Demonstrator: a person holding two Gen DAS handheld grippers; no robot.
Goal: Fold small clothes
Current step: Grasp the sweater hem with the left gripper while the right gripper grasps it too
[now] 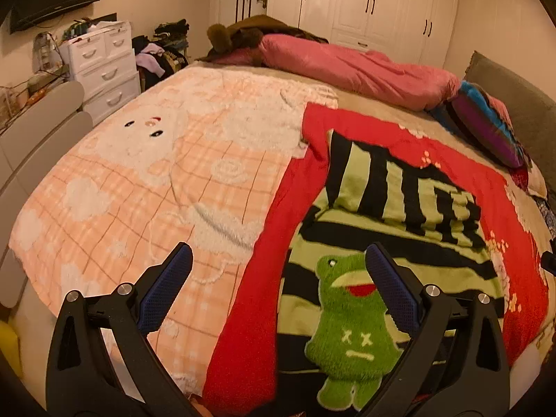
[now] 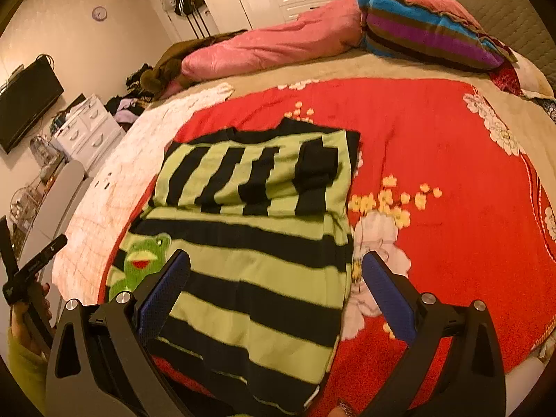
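A small green and black striped sweater point(image 2: 264, 243) with a fuzzy green frog patch point(image 1: 351, 326) lies flat on a red flowered blanket point(image 2: 434, 146); its sleeves are folded across the chest point(image 2: 264, 173). It also shows in the left wrist view point(image 1: 399, 208). My left gripper point(image 1: 278, 260) is open and empty, hovering over the sweater's left edge near the frog. My right gripper point(image 2: 276, 267) is open and empty above the sweater's lower body. The left gripper's handle point(image 2: 31, 271) shows at the left of the right wrist view.
A peach checked blanket with a white bear point(image 1: 146, 180) covers the left of the bed. A pink duvet point(image 1: 347, 66) and a striped pillow point(image 2: 427, 34) lie at the far side. White drawers point(image 1: 104, 66) and a wardrobe point(image 1: 375, 3) stand beyond.
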